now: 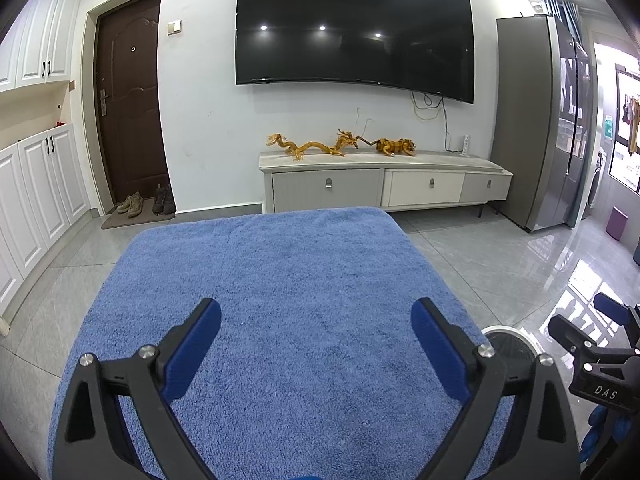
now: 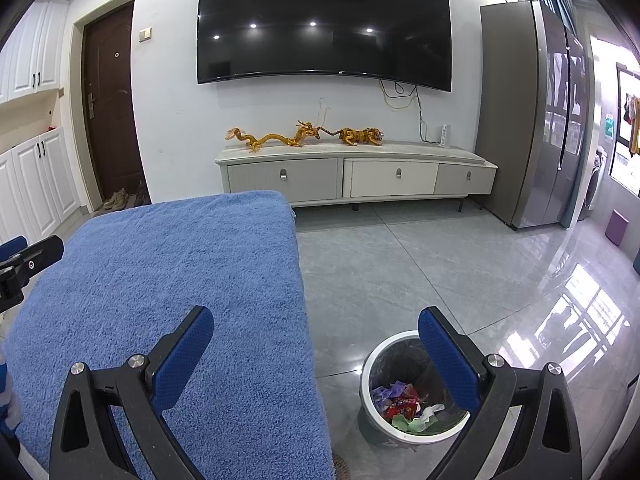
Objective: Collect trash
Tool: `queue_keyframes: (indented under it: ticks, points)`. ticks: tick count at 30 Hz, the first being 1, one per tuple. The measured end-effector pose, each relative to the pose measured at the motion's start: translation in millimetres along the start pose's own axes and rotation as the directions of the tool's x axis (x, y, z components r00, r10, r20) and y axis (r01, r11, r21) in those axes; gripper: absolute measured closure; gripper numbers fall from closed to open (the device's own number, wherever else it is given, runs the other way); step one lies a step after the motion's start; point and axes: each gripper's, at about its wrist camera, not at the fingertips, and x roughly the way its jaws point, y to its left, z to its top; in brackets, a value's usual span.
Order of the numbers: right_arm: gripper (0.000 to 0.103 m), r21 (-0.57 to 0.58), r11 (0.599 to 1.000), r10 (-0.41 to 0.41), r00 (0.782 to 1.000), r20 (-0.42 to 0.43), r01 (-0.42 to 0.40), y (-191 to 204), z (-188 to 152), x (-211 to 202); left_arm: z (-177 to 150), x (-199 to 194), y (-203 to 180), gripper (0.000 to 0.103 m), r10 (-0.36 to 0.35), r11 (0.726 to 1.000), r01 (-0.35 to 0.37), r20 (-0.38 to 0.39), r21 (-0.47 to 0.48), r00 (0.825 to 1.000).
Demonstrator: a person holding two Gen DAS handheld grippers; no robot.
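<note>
A table covered with a blue towel (image 1: 280, 272) fills the foreground, and nothing lies on the towel. My left gripper (image 1: 316, 308) hovers over it, open wide with nothing between its blue pads. In the right wrist view the same towel (image 2: 180, 260) is at the left. My right gripper (image 2: 315, 314) is open and empty; one finger is over the table edge, the other over a round white-rimmed trash bin (image 2: 366, 364) on the floor. Crumpled coloured wrappers (image 2: 404, 400) lie in the bin. The bin's rim (image 1: 505, 327) also shows beside the table's right edge.
A low TV cabinet (image 2: 356, 180) with golden dragon and tiger figures stands against the far wall under a large TV. A grey fridge (image 2: 520, 120) is at the right, a brown door (image 1: 128, 100) with shoes at the left. A purple stool (image 2: 616, 226) sits far right on glossy tiles.
</note>
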Motion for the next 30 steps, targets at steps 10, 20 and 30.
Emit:
queue_keyframes:
  ticks: [10,20,30]
  points:
    - [0.000,0.007,1.000,-0.001,1.000,-0.004,0.001,-0.1,-0.8,1.3,-2.2,-0.1,-3.5,0.007,-0.006,1.000,0.006,0.000,0.007,1.000]
    - [0.000,0.011,1.000,-0.004,1.000,-0.008,0.004,-1.3,-1.0,3.5,-3.0,2.0,-3.8,0.007,-0.007,1.000,0.007,-0.007,0.011,1.000]
    - [0.000,0.012,1.000,-0.006,1.000,-0.009,0.006,-2.1,-0.7,4.3,-1.7,6.6,-1.9,0.007,-0.002,1.000,0.002,-0.010,0.005,1.000]
